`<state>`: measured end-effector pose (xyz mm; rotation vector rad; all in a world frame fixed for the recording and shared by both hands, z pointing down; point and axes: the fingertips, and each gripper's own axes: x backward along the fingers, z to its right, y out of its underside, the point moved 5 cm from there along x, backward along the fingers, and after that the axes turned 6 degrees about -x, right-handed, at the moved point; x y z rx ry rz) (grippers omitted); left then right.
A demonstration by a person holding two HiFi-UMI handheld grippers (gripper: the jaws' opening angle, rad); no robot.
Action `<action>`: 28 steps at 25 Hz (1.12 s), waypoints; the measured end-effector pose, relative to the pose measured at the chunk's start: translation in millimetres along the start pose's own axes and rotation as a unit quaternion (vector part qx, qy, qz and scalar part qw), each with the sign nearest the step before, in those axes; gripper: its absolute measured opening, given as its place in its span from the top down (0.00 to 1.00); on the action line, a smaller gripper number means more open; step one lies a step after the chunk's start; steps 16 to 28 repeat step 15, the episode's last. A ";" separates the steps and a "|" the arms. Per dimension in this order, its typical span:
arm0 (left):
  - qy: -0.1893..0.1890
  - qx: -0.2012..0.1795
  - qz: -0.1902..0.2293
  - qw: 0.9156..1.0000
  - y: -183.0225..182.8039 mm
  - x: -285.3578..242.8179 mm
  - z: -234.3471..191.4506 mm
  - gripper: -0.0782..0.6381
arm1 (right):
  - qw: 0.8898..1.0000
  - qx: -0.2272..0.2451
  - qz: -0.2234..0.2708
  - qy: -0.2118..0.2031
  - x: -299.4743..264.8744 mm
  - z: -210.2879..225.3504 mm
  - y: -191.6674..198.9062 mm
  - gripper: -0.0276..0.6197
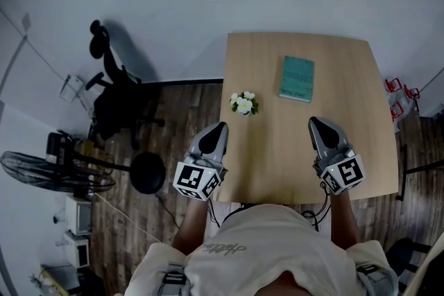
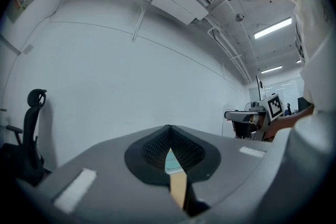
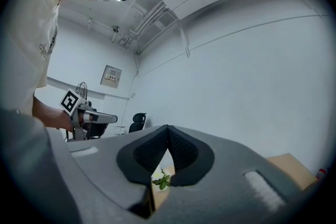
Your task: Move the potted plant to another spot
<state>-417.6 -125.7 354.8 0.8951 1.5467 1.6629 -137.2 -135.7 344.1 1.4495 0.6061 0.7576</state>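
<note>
The potted plant [image 1: 243,104], small with white flowers and green leaves, stands near the left edge of the wooden table [image 1: 277,156]. My left gripper [image 1: 221,126] is shut and empty, its tips a short way in front of the plant, over the table's left edge. My right gripper [image 1: 313,121] is shut and empty too, over the table to the plant's right. In the right gripper view the plant [image 3: 160,178] shows through the slit under the closed jaws [image 3: 167,128]. The left gripper view shows its jaws [image 2: 169,131] closed, with a teal book [image 2: 171,164] behind them.
The teal book [image 1: 297,78] lies flat on the table behind the right gripper. A black office chair [image 1: 114,90], a round black stool [image 1: 147,172] and a floor fan [image 1: 48,173] stand on the wooden floor left of the table. A white wall runs behind.
</note>
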 end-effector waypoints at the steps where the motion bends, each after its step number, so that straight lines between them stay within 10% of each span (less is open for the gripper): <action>1: 0.000 0.001 0.000 1.000 2.0 1.5 0.6 0.87 | 1.000 -0.002 -0.003 0.003 1.7 1.7 0.9 0.95; 28: -0.012 0.013 -0.005 1.000 7.9 17.4 -8.2 0.87 | 1.000 -0.003 -0.007 -0.006 0.9 -9.2 6.8 0.95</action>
